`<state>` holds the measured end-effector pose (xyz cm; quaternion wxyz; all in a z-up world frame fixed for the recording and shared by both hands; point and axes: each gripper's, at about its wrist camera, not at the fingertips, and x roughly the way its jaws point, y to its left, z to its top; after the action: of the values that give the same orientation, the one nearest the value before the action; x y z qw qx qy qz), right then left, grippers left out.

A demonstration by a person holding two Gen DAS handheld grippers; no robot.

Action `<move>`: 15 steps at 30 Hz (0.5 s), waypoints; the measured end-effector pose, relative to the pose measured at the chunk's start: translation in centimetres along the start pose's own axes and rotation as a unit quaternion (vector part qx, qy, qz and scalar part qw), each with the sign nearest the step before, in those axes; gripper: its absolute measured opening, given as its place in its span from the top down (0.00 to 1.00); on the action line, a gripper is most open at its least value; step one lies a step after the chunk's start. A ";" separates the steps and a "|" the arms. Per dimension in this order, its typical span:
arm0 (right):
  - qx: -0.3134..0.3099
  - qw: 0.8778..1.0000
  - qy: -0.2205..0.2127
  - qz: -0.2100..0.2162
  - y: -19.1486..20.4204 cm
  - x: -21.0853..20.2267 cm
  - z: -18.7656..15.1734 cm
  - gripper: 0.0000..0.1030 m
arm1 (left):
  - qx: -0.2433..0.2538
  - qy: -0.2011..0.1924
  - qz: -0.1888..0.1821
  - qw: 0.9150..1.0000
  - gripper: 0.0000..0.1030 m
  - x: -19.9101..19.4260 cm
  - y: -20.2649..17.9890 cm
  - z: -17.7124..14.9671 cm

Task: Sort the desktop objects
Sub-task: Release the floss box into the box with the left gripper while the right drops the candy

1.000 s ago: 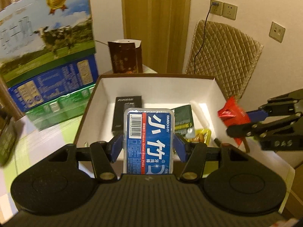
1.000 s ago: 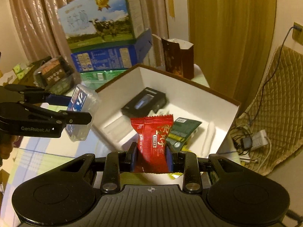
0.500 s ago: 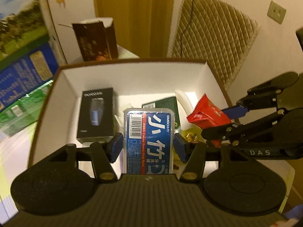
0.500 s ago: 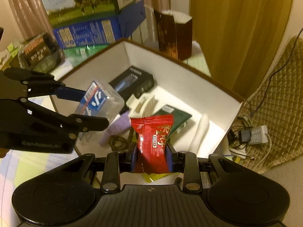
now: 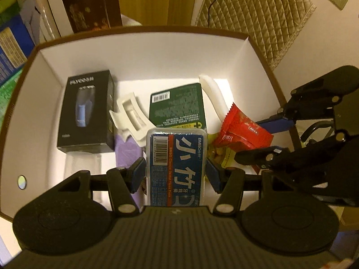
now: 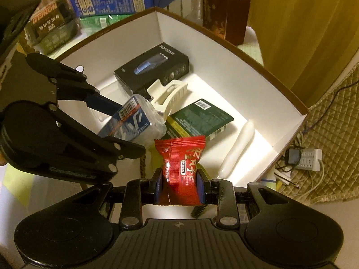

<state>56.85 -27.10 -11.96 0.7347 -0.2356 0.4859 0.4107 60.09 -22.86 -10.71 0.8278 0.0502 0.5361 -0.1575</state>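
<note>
Left wrist view: the left gripper squeezes the blue floss box low in the middle, over the white box, ready to drop it in. Inside lie a black box at the left, a green packet and a white clip.

Right wrist view: the right gripper pinches the red snack packet at bottom middle, over the same box.

right gripper jaws clamp a red snack packet above the white box; left gripper grips a floss case.

Warm dim light, fisheye edges, slight blur
</note>
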 end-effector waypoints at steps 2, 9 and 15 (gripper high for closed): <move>-0.006 1.000 0.004 0.001 0.0 0.1 0.0 0.73 | -0.003 0.006 -0.001 1.000 0.50 0.3 0.1 0.0; -0.016 1.000 0.013 0.003 0.0 0.1 -0.1 0.73 | 0.001 -0.003 -0.003 1.000 0.50 -0.4 0.2 0.2; -0.026 0.999 0.026 -0.005 0.2 0.4 0.0 0.73 | 0.003 -0.004 0.008 1.000 0.48 -0.7 0.5 0.0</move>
<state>56.73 -26.82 -12.31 0.7177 -0.2671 0.4927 0.4132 60.03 -22.21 -10.10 0.8310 0.0565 0.5320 -0.1524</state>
